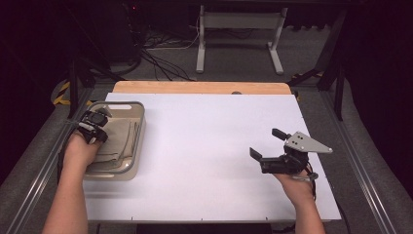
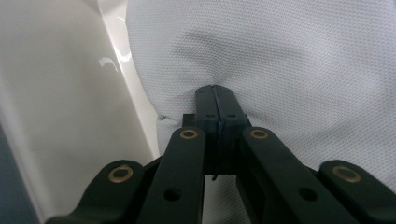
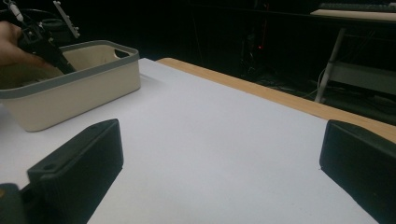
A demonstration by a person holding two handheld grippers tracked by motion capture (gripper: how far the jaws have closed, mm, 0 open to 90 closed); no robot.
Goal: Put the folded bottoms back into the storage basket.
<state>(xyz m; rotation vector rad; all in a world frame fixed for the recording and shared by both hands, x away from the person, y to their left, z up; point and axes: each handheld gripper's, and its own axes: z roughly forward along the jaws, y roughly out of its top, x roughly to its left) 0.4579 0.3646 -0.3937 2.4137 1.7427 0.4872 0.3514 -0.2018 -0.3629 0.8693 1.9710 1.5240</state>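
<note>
Two grippers seen, left gripper [image 2: 215,93] pinched on white cloth [image 2: 299,70] inside beige bin [image 1: 138,141] at nine o'clock, right gripper [image 1: 265,144] spread at four o'clock, no writing legible.

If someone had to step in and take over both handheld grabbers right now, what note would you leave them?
Left gripper: down inside the beige bin at the table's left, jaws shut, pinching a fold of the white fabric that lies in it.
Right gripper: open and holding nothing, low over the bare white table on the right.
Done: the fabric is gripped, by the look of the left gripper view.
Left: the cloth is not yet out of the bin; probably lift it clear and bring it to the open table, where the right gripper could help.
</note>
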